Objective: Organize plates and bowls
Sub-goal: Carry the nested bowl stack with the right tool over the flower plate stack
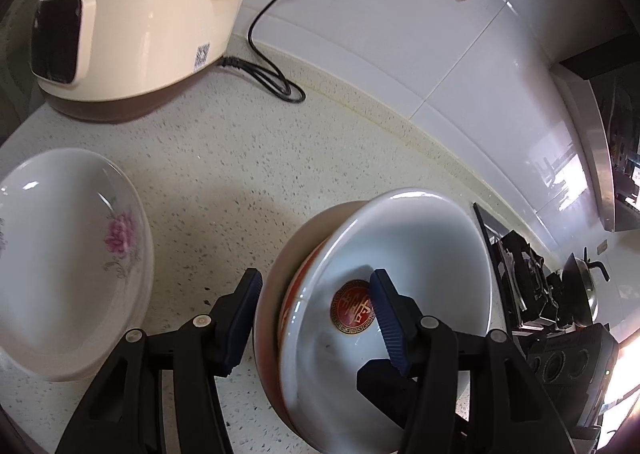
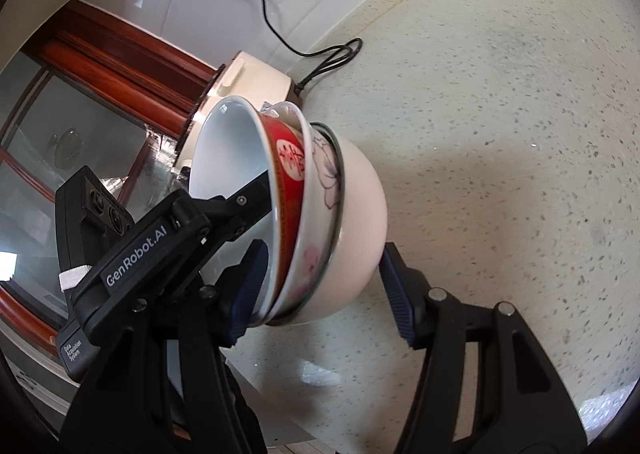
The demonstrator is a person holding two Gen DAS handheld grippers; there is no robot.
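Observation:
A stack of three nested bowls stands on the speckled counter: a red bowl with a round gold-and-red emblem (image 1: 400,274) on top, a flower-painted bowl (image 2: 324,189) under it, and a plain white bowl (image 2: 360,213) at the bottom. My left gripper (image 1: 316,314) is open, its jaws straddling the stack's near rim, one finger (image 1: 388,318) inside the red bowl. It also shows in the right wrist view (image 2: 248,197). My right gripper (image 2: 320,294) is open around the stack, its fingers apart from the bowls. A stack of white plates with a pink flower (image 1: 68,254) lies to the left.
A cream rice cooker (image 1: 132,37) with a black cord (image 1: 272,65) stands at the back left by the tiled wall. A gas stove with a kettle (image 1: 560,286) is on the right. A red-framed window (image 2: 100,73) lies behind the cooker.

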